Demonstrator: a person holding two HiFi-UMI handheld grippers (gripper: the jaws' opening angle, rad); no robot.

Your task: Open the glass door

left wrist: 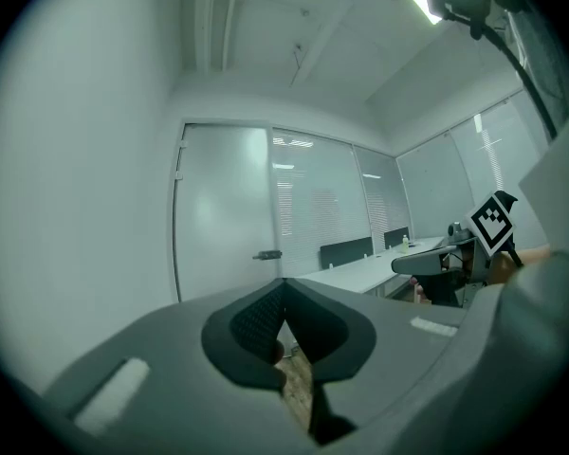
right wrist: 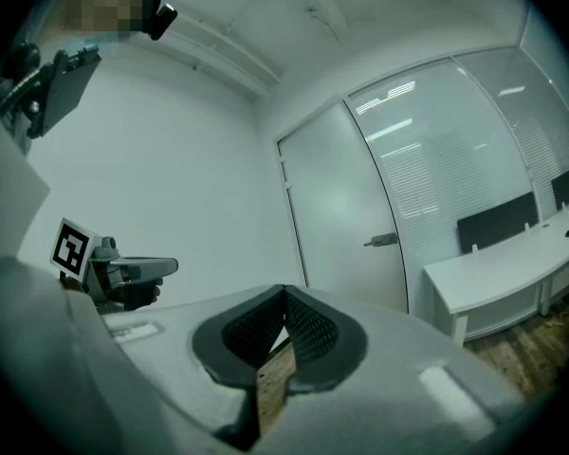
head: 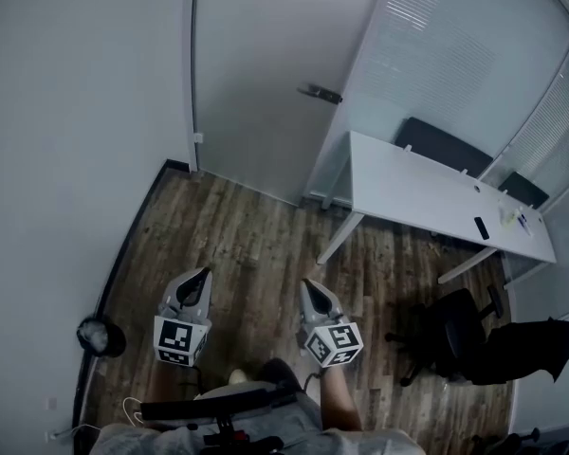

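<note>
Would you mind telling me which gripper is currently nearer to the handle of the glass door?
Right. The right gripper sits almost straight below the door handle in the head view; the left gripper is further left, toward the wall. Both are well short of it.

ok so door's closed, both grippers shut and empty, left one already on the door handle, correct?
No. The left gripper is not on the door handle: the head view shows it well short of the glass door. Rest stands: door closed, it and the right gripper shut and empty.
</note>
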